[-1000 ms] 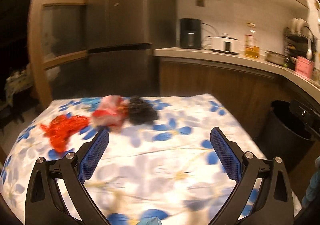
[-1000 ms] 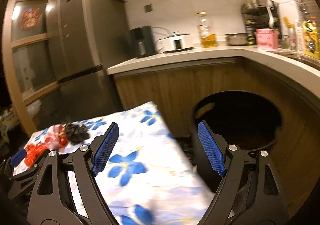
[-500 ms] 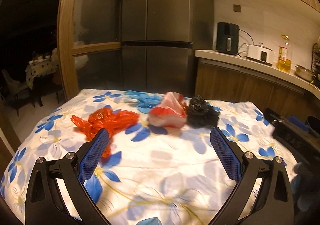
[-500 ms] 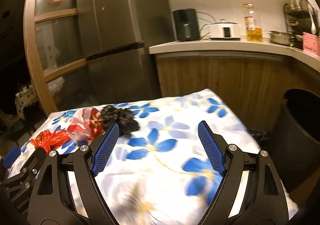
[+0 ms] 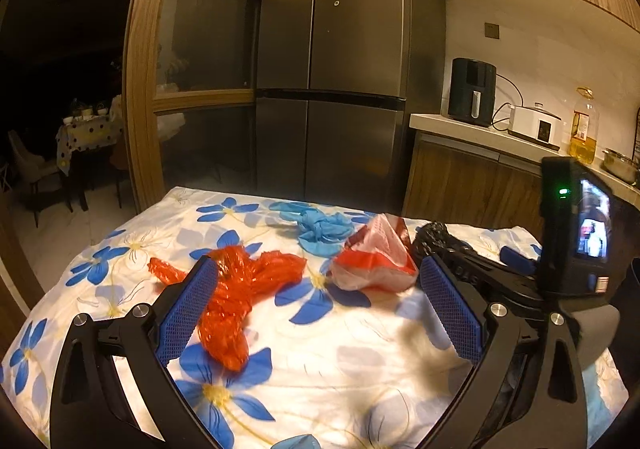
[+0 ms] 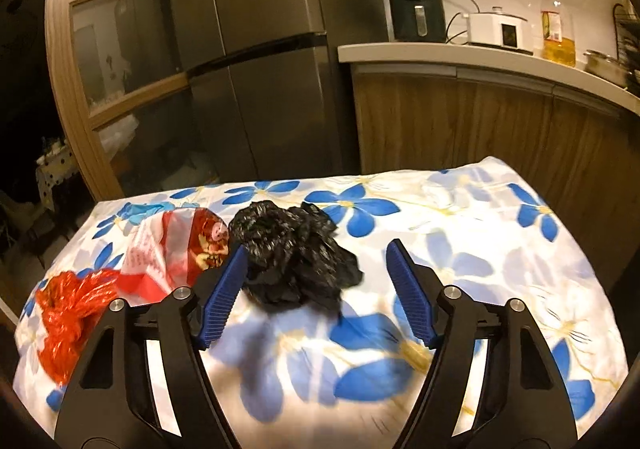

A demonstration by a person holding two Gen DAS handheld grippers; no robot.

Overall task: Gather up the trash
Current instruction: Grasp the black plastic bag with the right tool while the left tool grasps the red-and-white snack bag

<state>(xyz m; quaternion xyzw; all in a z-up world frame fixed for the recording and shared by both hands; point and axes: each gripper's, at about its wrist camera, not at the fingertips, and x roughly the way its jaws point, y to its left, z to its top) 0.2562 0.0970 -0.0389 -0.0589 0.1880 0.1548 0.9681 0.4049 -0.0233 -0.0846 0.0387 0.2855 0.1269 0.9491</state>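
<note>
1. Left wrist view: the left gripper [image 5: 318, 299] is hovering over a table covered by a floral cloth [image 5: 352, 373], its blue pads standing wide apart with nothing pressed between them.
2. A crumpled red bag [image 5: 240, 289] is lying on the cloth just behind the left pad; a white and red bag [image 5: 374, 261] is sitting to its right, with a blue glove [image 5: 324, 227] lying behind it near the far edge.
3. The right gripper [image 5: 516, 261] is reaching in from the right, carrying a camera [image 5: 576, 217] whose small screen is glowing; a black bag [image 5: 436, 237] is peeking out behind it.
4. Right wrist view: the right gripper [image 6: 316, 269] is closing its jaws, pads not yet pressing; the black bag [image 6: 296, 253] is lying between them, nearer the left pad.
5. The white and red bag [image 6: 176, 245] is showing red printing too small to read, and the red bag [image 6: 72, 313] is lying at the left edge.
6. A bottle of yellow oil [image 6: 556, 29] on the counter is bearing a label, unreadable.
</note>
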